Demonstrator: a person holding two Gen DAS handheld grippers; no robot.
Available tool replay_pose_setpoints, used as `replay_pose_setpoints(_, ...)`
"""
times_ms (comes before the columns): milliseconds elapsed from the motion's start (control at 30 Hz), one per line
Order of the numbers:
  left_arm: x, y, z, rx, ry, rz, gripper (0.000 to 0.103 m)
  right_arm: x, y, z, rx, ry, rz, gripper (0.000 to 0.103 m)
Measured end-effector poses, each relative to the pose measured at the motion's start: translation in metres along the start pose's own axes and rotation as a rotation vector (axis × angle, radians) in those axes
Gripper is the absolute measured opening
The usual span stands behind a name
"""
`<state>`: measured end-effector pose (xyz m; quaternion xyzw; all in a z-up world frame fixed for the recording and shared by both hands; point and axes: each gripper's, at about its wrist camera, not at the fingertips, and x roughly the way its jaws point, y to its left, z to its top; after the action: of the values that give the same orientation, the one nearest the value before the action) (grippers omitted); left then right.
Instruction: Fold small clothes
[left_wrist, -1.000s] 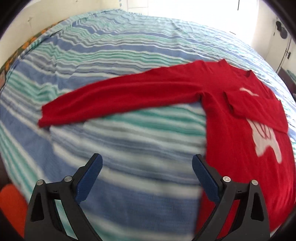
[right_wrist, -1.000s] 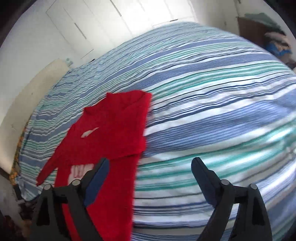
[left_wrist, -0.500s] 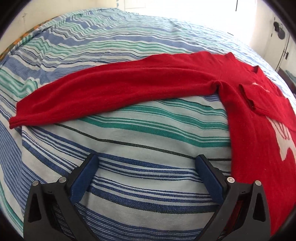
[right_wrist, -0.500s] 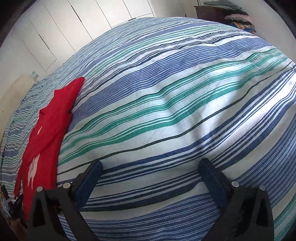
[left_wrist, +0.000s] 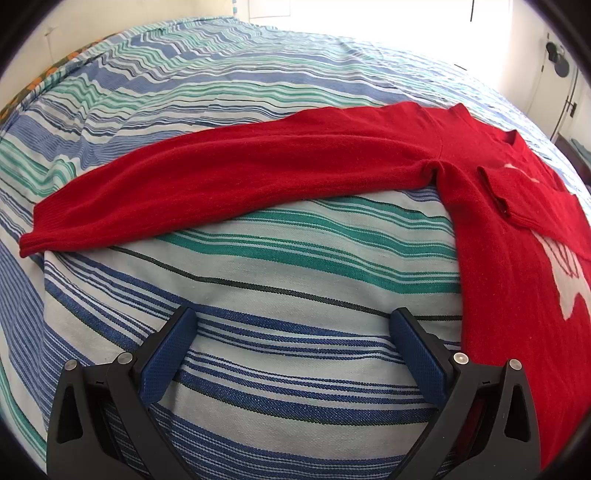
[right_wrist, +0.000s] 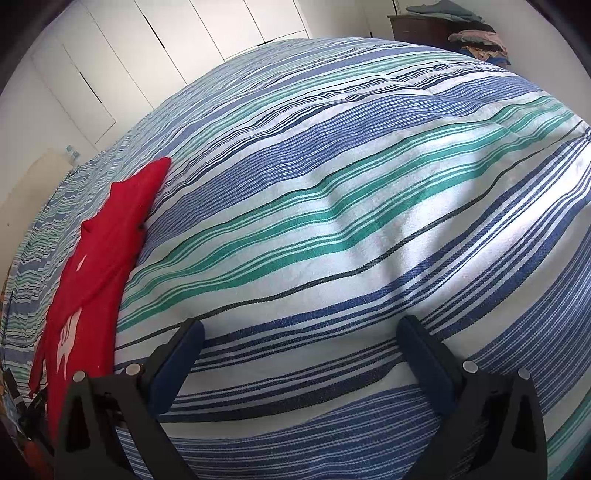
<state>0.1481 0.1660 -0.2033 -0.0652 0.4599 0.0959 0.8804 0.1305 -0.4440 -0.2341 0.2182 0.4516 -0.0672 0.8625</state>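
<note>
Sweater: a red sweater (left_wrist: 491, 236) lies flat on the bed, filling the right side of the left wrist view; in the right wrist view it is only a narrow strip (right_wrist: 99, 266) along the left edge.
Long sleeve: the left wrist view alone shows one sleeve (left_wrist: 221, 177) stretched straight across the middle of the frame, its cuff at the left edge.
Folded sleeve: the other sleeve (left_wrist: 524, 199) lies across the chest, at the right of the left wrist view, partly covering a white design (left_wrist: 565, 273).
Bedspread: a cover with blue, green and white stripes (left_wrist: 295, 258) spreads under everything; the right wrist view is almost all stripes (right_wrist: 351, 229).
Left gripper: the left gripper (left_wrist: 293, 328) stands wide open at the bottom of its frame, with only bedspread between its blue pads (left_wrist: 166, 358); its right finger is just beside the sweater's side edge.
Right gripper: the right gripper (right_wrist: 301, 332) is spread fully apart over bare bedspread, well to the right of the sweater, holding nothing.
Room, right wrist view only: white cupboard doors (right_wrist: 177, 40) at upper left, a dark dresser (right_wrist: 417, 26) with piled clothes (right_wrist: 476, 40) at upper right.
Room, left wrist view only: a bright window (left_wrist: 369, 14) along the top.
</note>
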Motion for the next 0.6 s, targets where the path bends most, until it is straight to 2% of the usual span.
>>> replay_pose_setpoints(600, 0.0002, 0.0, -0.0001, -0.001, 0.0, 0.001, 0.103, 0.0028, 0.0038, 0.0004, -0.006, 0.002, -0.007, 0.103)
